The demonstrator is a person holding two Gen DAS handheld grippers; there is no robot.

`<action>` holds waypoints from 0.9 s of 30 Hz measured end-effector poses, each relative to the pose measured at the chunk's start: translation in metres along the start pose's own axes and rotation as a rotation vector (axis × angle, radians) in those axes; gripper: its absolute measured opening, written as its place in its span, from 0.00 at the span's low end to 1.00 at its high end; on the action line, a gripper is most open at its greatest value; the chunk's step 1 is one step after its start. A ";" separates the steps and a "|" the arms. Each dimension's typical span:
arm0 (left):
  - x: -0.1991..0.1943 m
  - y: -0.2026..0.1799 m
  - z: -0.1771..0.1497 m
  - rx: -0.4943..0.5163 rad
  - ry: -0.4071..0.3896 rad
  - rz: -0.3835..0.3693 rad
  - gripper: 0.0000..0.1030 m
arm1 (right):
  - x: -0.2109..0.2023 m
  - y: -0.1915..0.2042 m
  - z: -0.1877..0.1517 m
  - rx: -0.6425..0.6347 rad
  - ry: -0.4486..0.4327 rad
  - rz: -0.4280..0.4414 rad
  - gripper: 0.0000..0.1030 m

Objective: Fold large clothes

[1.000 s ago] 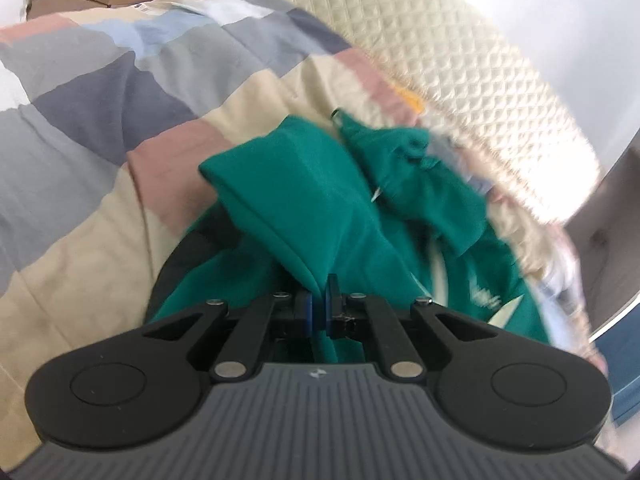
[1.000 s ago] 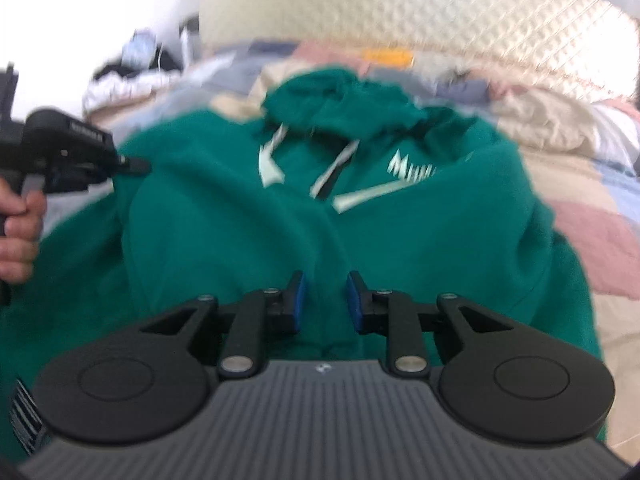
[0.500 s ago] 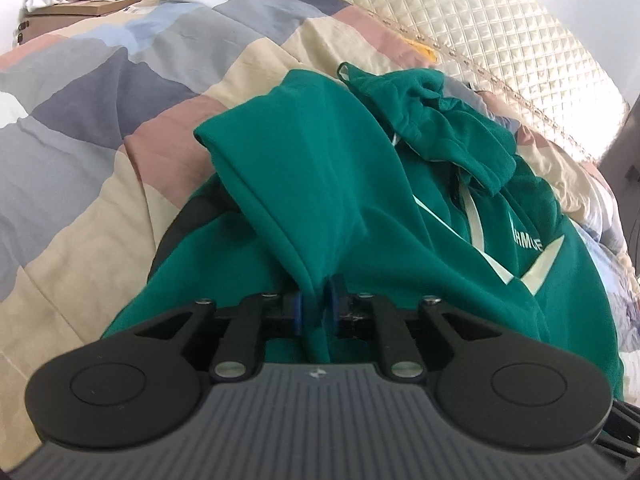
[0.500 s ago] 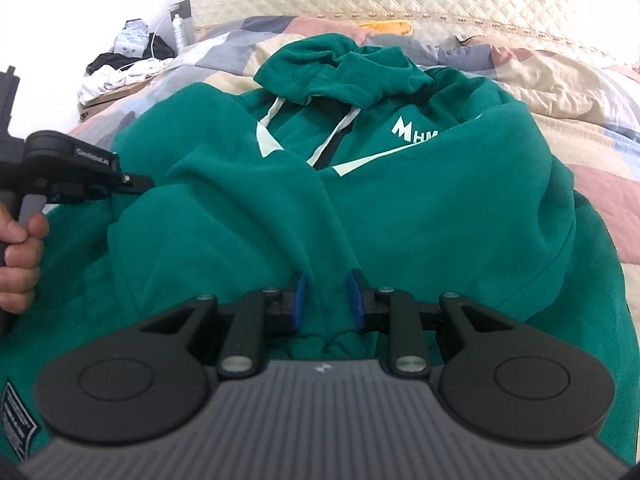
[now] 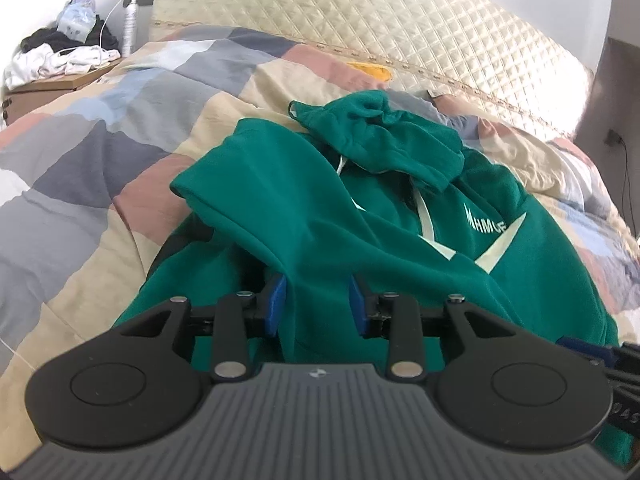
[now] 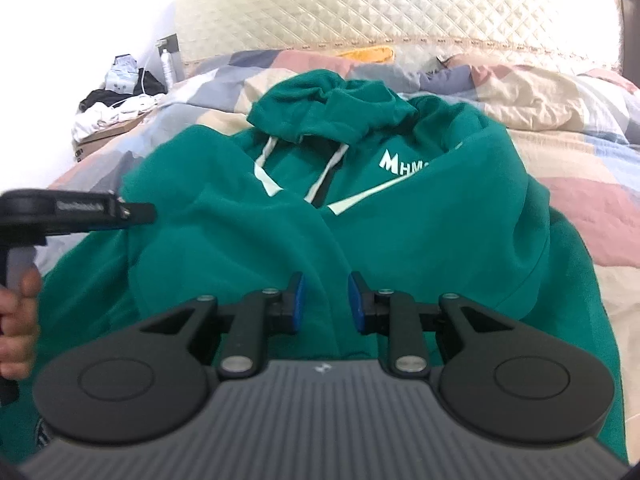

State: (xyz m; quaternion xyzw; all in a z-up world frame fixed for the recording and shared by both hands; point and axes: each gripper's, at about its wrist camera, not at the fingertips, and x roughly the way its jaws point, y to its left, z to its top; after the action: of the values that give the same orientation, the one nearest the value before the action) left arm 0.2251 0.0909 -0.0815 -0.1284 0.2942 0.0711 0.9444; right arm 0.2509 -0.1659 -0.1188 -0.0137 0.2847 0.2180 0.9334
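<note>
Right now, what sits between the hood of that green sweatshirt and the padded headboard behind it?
In the right wrist view, only the patchwork quilt lies between the hood and the headboard, with a yellow item at the headboard's foot.

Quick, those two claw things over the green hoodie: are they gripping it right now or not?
Left gripper: jaws open, a fold of the green hoodie between them, not pinched.
Right gripper: jaws open, hoodie fabric between them, nothing held.
</note>
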 end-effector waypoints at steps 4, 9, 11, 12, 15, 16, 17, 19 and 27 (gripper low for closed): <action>-0.005 -0.001 -0.002 0.011 -0.005 0.005 0.37 | -0.006 0.006 0.000 -0.015 0.003 0.006 0.27; -0.015 -0.007 -0.007 0.052 -0.023 -0.014 0.38 | 0.006 0.007 -0.006 0.011 0.086 0.023 0.26; -0.005 -0.016 -0.015 0.129 -0.004 0.012 0.39 | 0.013 0.008 -0.011 0.022 0.116 0.024 0.26; 0.005 -0.019 -0.019 0.152 0.037 0.008 0.39 | 0.015 0.007 -0.012 0.027 0.120 0.022 0.26; 0.027 -0.021 -0.031 0.151 0.118 -0.016 0.38 | 0.020 0.004 -0.014 0.059 0.129 0.027 0.26; 0.028 -0.022 -0.033 0.159 0.115 -0.018 0.38 | 0.021 0.003 -0.015 0.068 0.130 0.030 0.26; 0.029 -0.022 -0.032 0.156 0.116 -0.024 0.38 | 0.021 0.002 -0.015 0.076 0.128 0.033 0.26; 0.025 -0.019 -0.028 0.127 0.123 -0.035 0.38 | 0.019 -0.003 -0.014 0.110 0.121 0.046 0.26; -0.003 0.000 0.035 -0.021 0.051 -0.153 0.50 | 0.005 -0.039 0.033 0.271 0.042 0.095 0.31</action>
State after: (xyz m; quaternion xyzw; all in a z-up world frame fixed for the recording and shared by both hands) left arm 0.2416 0.1005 -0.0523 -0.1619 0.3068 -0.0014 0.9379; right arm 0.2883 -0.1942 -0.0975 0.1214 0.3312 0.2214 0.9091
